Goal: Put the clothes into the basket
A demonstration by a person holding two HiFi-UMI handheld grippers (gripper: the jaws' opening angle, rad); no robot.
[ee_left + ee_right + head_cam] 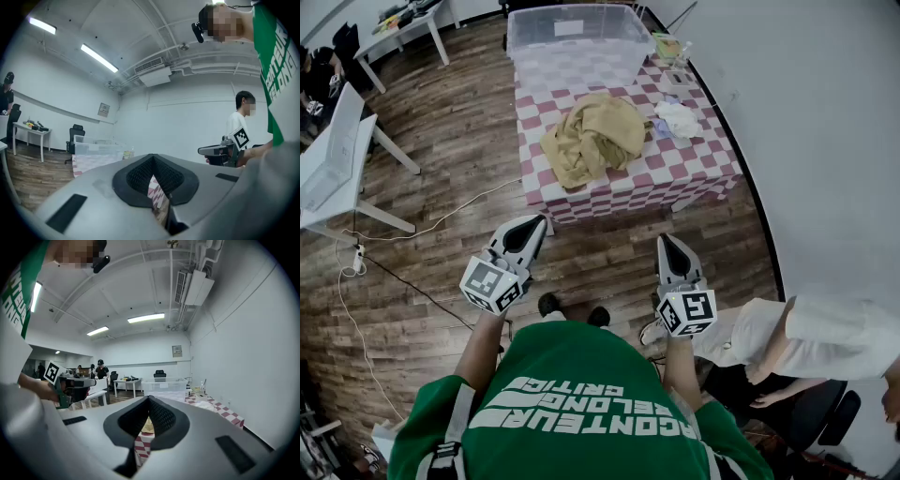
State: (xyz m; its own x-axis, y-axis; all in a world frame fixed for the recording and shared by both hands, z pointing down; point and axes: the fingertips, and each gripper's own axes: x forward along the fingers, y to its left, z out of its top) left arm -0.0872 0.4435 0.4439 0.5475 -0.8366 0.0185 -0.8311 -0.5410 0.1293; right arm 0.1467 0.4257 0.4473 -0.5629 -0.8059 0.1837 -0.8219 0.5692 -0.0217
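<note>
A yellow garment point(592, 136) lies heaped in the middle of the red-and-white checked table point(694, 173). A smaller white garment point(680, 119) lies to its right. The clear plastic basket point(577, 42) stands at the table's far end. My left gripper point(539, 222) and right gripper point(665, 242) hover over the wooden floor, short of the table's near edge, both shut and holding nothing. In the right gripper view the yellow garment point(147, 426) shows past the shut jaws, and the basket point(164, 386) stands beyond. In the left gripper view the checked cloth point(154, 190) shows past the shut jaws.
White desks point(337, 159) stand at the left, with cables point(412, 225) trailing across the floor. A person in white point(806, 337) sits at the lower right near my right arm. Small items point(670, 47) lie at the table's far right corner, near the white wall.
</note>
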